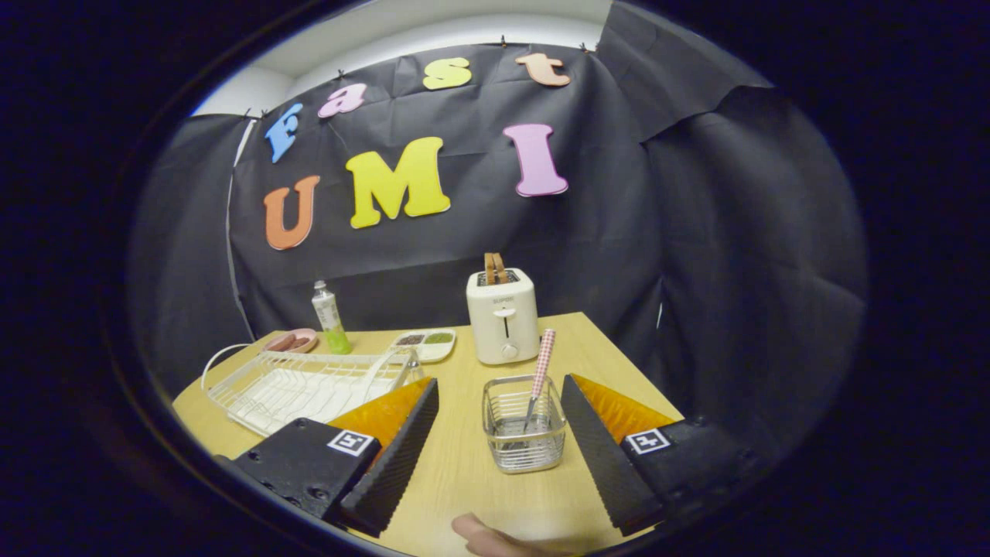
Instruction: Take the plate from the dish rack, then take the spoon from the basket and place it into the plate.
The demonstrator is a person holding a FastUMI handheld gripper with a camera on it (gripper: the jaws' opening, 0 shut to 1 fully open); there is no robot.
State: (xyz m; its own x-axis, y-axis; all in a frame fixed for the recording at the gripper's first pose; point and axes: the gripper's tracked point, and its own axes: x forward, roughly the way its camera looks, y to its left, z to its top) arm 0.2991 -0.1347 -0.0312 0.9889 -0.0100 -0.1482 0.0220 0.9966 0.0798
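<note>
Gripper view: your gripper (499,452) fingers stand wide, empty. White wire dish rack (309,387) sits left on the wooden desk (464,472); plate unclear. Checked-handled spoon (539,371) stands in the wire basket (524,424) just ahead. Plate step pending; swing left.

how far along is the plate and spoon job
Done: nothing that I can see. The spoon stands in the basket, and I can't make out a plate in the dish rack. In hand: nothing; the tool is open over the table. Left: both pickups.
</note>
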